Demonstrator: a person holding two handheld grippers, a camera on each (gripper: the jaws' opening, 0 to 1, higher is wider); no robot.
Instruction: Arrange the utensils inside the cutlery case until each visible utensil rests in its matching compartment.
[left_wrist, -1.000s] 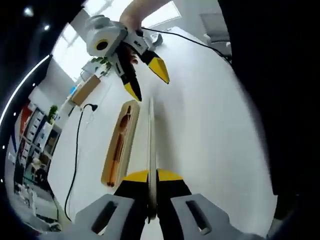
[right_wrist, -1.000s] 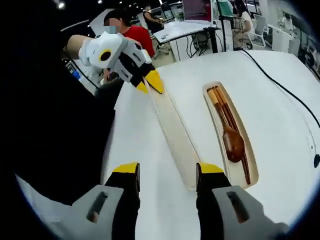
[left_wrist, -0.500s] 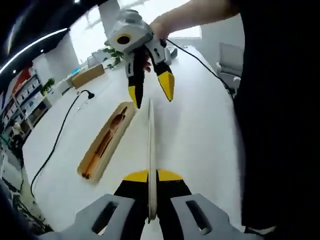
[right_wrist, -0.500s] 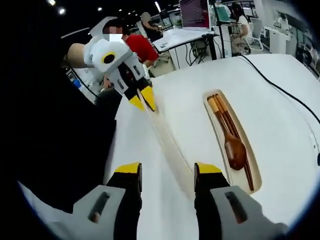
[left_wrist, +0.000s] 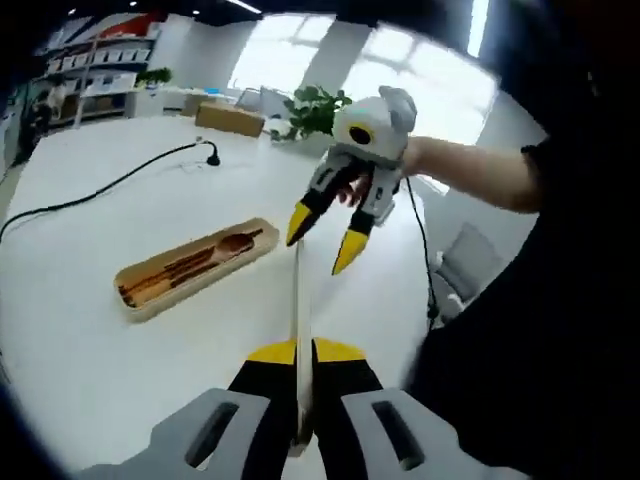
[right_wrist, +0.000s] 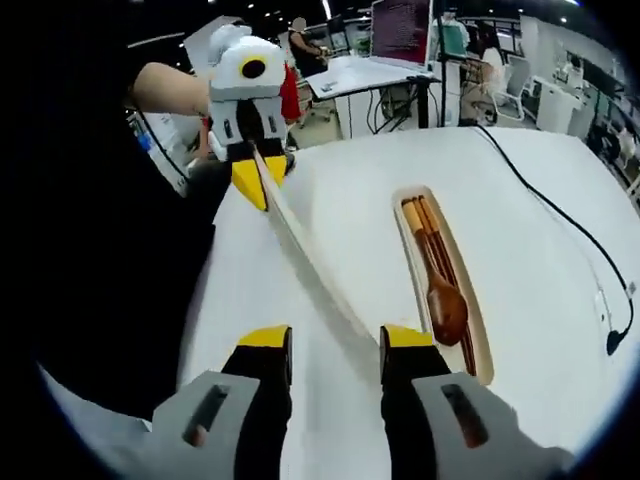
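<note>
The left gripper (left_wrist: 300, 352) fingers clamp the lid (left_wrist: 298, 300) edge-on; the right gripper (right_wrist: 333, 342) gapes around its tip. Case (left_wrist: 195, 268) lies at ten o'clock on the bench (left_wrist: 80, 350). The thin lid could slip.

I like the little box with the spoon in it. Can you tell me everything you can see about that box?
The cutlery case is a long, narrow tray with rounded ends, pale like light wood or bamboo. It lies flat and open on the white table, apart from both grippers. Inside rest a brown wooden spoon and brown chopsticks, side by side along its length.
</note>
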